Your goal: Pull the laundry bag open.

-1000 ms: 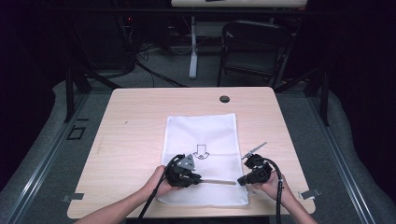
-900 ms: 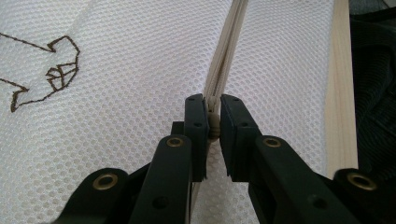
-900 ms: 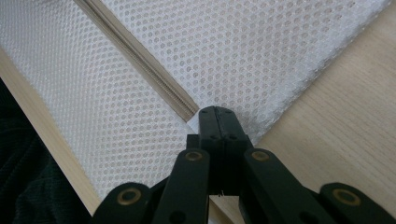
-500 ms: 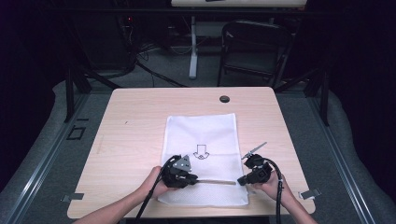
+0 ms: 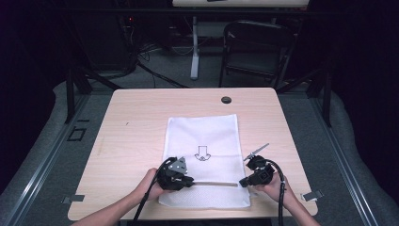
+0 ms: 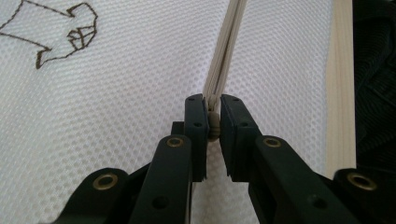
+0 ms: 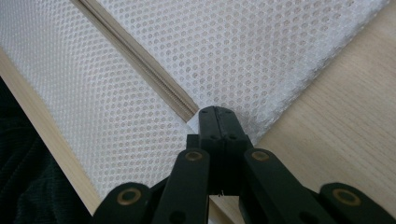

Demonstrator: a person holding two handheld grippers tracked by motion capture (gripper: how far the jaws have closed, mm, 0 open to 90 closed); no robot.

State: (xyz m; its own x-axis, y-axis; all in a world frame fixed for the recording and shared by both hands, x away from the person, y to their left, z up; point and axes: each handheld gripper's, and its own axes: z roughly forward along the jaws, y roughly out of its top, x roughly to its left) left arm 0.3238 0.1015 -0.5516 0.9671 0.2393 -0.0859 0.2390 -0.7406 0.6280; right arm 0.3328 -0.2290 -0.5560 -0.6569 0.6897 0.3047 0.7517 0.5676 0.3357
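Observation:
A white mesh bag (image 5: 202, 134) with an embroidered arrow (image 5: 202, 152) lies flat on the wooden table (image 5: 131, 132). Its beige zipper (image 5: 216, 183) runs across the near end, between my two grippers. My left gripper (image 5: 190, 181) is at the zipper's left part, and in the left gripper view it (image 6: 213, 105) is shut on the small zipper pull (image 6: 214, 127), with the zipper (image 6: 226, 51) stretching away from the jaws. My right gripper (image 5: 242, 181) is at the zipper's right end. There it (image 7: 216, 113) is shut on the bag's edge (image 7: 257, 46) where the zipper (image 7: 140, 65) stops.
A black round grommet (image 5: 226, 100) sits near the table's far edge. A dark folding chair (image 5: 256, 47) and cables stand behind the table. The near table edge lies just below the bag, by the person's hands.
My left gripper has shifted slightly to the left along the zipper with the pull in it. The right gripper has stayed put.

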